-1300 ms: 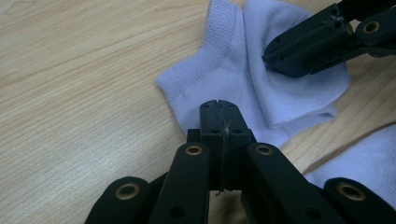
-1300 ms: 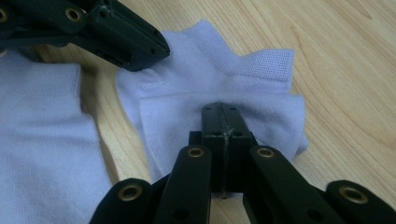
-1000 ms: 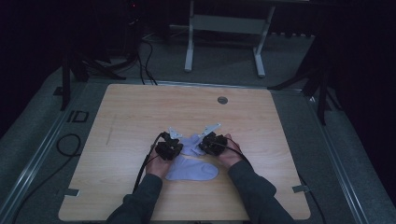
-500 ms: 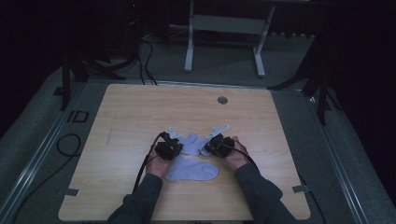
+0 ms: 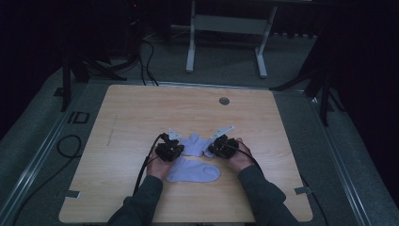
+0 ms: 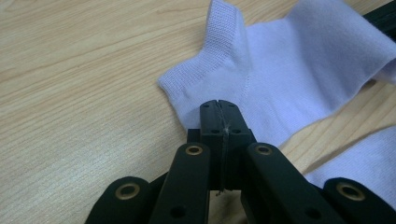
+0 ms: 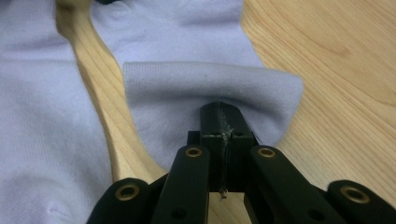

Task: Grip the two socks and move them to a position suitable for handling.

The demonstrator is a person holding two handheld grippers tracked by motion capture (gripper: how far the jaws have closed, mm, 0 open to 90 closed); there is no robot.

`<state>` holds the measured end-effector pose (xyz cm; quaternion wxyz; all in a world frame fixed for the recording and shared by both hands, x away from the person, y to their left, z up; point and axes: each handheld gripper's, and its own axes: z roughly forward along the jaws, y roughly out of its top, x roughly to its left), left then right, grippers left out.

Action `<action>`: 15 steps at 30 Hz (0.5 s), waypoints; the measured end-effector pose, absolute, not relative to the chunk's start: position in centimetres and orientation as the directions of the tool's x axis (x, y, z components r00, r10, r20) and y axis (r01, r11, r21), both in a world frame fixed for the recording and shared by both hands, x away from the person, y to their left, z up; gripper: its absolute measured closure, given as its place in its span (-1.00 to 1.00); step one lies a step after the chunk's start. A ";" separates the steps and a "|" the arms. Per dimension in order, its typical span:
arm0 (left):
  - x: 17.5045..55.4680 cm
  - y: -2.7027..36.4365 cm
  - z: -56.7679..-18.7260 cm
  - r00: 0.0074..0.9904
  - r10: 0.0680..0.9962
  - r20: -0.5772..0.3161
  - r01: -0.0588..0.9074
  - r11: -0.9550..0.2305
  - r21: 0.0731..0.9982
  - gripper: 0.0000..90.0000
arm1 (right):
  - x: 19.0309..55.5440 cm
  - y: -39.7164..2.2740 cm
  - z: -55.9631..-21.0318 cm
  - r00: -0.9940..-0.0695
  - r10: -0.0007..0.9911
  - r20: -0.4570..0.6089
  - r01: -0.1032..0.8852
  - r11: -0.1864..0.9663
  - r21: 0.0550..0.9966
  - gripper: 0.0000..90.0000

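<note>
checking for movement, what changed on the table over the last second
Very little. The right gripper drew slightly toward the person, still shut on the toe end of the far sock, which stays folded over. The left gripper stayed shut on that sock's heel. The near sock lay flat, unmoved.

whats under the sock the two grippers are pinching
Bare wooden table shows around the upper sock, which the left gripper and right gripper pinch. What lies directly beneath is covered by the fabric.
</note>
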<state>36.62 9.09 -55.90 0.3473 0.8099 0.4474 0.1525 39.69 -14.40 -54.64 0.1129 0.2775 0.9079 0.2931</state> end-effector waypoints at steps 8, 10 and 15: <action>36.6 9.3 -56.0 0.553 0.830 -0.076 0.618 -0.348 0.705 1.00 | 39.6 -15.6 -54.7 -0.809 0.588 -0.031 0.453 0.655 0.605 0.93; 36.6 9.3 -56.0 0.552 0.830 -0.075 0.618 -0.347 0.705 1.00 | 39.6 -15.8 -54.7 -0.806 0.591 -0.028 0.458 0.652 0.604 0.92; 36.6 9.3 -56.1 0.551 0.831 -0.081 0.618 -0.341 0.708 1.00 | 39.6 -16.5 -54.7 -0.798 0.603 -0.020 0.470 0.641 0.606 0.87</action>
